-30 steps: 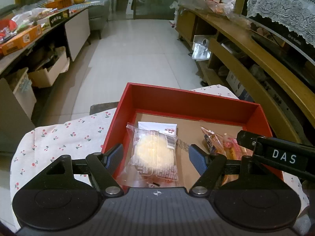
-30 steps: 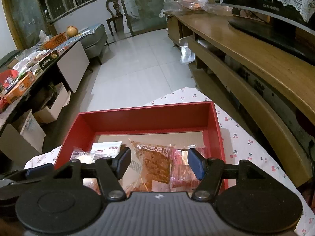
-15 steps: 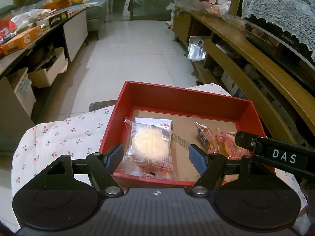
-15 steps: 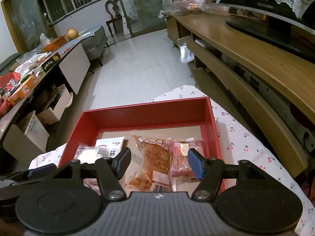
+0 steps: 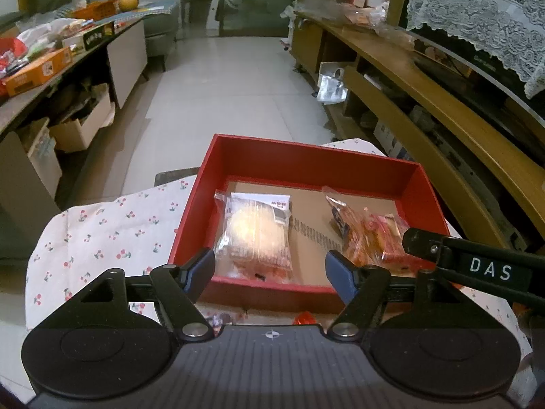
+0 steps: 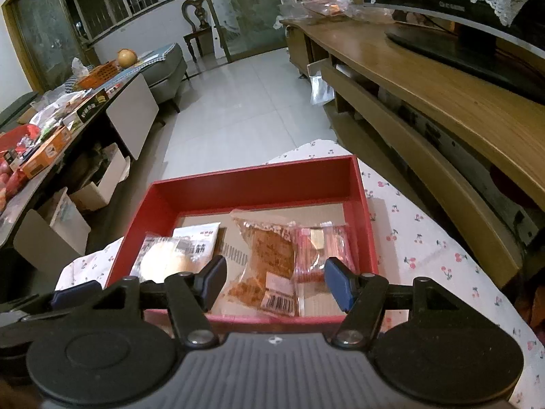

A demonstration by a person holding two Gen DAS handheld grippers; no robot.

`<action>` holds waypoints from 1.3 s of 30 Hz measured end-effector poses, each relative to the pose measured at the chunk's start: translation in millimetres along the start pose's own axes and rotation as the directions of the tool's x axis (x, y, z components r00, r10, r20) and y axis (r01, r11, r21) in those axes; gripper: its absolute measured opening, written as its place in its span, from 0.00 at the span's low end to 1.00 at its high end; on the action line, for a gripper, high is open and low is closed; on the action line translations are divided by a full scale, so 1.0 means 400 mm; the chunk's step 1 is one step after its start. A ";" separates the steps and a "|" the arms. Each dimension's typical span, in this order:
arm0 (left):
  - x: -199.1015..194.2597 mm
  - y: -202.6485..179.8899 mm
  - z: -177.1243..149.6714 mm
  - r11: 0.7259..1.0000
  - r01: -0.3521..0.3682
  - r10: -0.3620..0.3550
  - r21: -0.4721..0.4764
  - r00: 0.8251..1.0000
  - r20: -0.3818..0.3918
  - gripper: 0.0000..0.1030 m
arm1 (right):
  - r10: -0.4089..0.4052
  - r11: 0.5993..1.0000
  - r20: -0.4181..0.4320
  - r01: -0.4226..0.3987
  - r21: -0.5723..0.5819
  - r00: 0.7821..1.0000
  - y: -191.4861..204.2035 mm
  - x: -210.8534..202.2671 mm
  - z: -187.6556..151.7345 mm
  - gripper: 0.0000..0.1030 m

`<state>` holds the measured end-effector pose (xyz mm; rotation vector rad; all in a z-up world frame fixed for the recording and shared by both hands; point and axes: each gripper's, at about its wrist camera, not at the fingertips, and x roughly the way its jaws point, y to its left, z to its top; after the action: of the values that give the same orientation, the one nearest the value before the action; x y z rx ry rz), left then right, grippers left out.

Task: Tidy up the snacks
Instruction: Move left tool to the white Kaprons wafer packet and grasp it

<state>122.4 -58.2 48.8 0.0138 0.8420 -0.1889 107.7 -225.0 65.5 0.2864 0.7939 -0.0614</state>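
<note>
The red box [image 6: 252, 184] sits on the cherry-print cloth [image 6: 425, 238], long axis across the view, holding a pale round cake packet [image 5: 255, 235], an orange-brown snack packet [image 6: 272, 262] with a barcode and a pink packet [image 6: 320, 248], all lengthwise front to back. The left gripper [image 5: 269, 269] is closing slightly on nothing; the right gripper [image 6: 274, 281], marked "DAS", stands half open and empty.

Lower centre: right gripper [image 6: 275, 274], jaws parted and empty. Beyond it, red box [image 6: 252, 184] on cherry-print cloth [image 6: 425, 238], holding pale round pastry [image 6: 163, 262], orange-brown packet [image 6: 272, 259] and what looks like pink wrapped sticks [image 6: 318, 248].
</note>
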 end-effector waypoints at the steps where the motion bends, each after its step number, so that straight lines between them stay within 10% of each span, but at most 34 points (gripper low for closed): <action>1: -0.004 0.001 -0.005 1.000 0.003 -0.003 0.000 1.000 -0.002 0.74 | 0.000 1.000 -0.002 0.000 0.001 1.000 0.001 -0.005 -0.005 0.68; 28: -0.110 0.102 -0.254 0.999 0.011 -0.021 -0.050 0.983 -0.184 0.81 | 0.064 0.988 -0.217 -0.092 -0.121 0.974 0.064 -0.068 -0.220 0.68; 39: -0.135 0.092 -0.344 0.977 0.113 -0.060 0.182 0.960 -0.275 0.81 | 0.084 0.983 -0.257 -0.122 -0.138 0.963 0.065 -0.092 -0.265 0.70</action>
<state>-8.1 -1.4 -5.1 0.1914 1.0932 -0.3583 12.5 -172.5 27.3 0.1910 1.0283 0.1369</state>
